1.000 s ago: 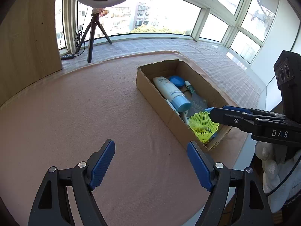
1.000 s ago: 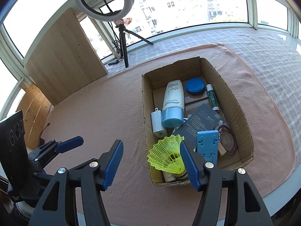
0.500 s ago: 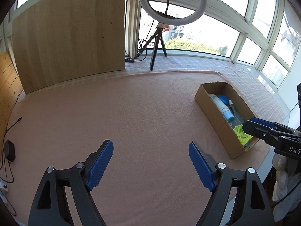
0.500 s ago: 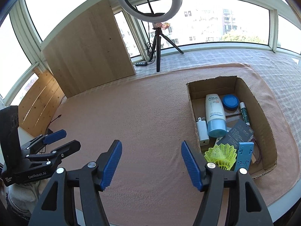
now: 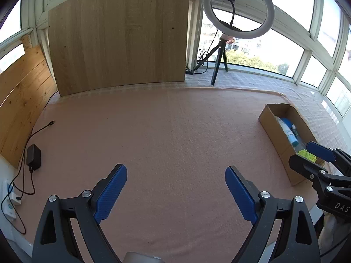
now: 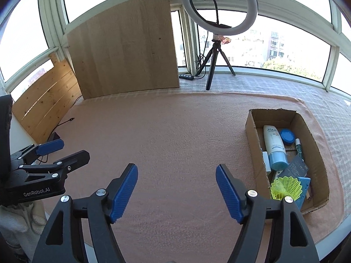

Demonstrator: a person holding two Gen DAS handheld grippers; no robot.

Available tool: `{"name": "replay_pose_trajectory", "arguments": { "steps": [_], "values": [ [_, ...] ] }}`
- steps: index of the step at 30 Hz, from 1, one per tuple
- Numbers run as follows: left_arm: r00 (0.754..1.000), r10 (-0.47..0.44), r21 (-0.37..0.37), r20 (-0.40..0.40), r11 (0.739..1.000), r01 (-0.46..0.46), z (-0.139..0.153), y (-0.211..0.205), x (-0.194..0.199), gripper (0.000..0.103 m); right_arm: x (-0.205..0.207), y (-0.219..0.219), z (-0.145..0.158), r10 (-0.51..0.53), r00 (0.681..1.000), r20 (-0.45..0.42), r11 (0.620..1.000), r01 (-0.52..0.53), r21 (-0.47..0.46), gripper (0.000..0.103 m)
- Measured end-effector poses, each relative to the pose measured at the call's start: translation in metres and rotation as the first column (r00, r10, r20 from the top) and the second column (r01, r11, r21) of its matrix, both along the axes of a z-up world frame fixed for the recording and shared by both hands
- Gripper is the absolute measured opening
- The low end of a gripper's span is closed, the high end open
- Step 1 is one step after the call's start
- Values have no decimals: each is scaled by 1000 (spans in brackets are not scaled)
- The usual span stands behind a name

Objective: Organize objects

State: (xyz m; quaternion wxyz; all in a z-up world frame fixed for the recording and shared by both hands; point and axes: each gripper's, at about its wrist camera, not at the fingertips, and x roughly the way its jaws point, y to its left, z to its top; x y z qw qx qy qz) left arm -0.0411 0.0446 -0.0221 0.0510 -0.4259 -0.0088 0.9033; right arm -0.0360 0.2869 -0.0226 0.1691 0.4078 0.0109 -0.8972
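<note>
A cardboard box (image 6: 255, 153) stands on the pink cloth at the right; it also shows in the left wrist view (image 5: 274, 135). In it lie a yellow shuttlecock (image 6: 285, 187), a white and blue AQUA tube (image 6: 274, 146), a blue round lid (image 6: 287, 136), a thin green tube (image 6: 299, 149), a dark card (image 6: 296, 168) and a blue holder (image 6: 303, 189). My right gripper (image 6: 176, 194) is open and empty, left of the box. My left gripper (image 5: 175, 194) is open and empty over bare cloth.
A ring light on a tripod (image 6: 216, 43) stands at the back by the windows. A wooden board (image 6: 125, 54) leans at the back left. A black adapter with cable (image 5: 34, 156) lies at the left edge. The table's front edge is close.
Both grippers have pulled back and away from the box, staying open. The shuttlecock now lies in the box, farther from the right gripper. More of the cloth and the wooden board have come into view.
</note>
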Motion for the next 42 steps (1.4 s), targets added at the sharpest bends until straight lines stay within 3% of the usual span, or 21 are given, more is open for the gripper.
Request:
{"name": "replay_pose_trajectory", "arguments": {
  "steps": [4,8,42],
  "values": [
    [1000,22,-4,-7,1000,-22,3,-11,7,94,3,-10,3,-11,999,-41,999,13,38,80],
    [1000,30,-17,-10,999,-30,5,-14,10,96,0,-13,6,-22,999,-44,1000,23,17,83],
    [999,48,0,14,999,-48,-2,-20,4,101,-7,-19,-3,-23,1000,2,1000,23,18,83]
  ]
}}
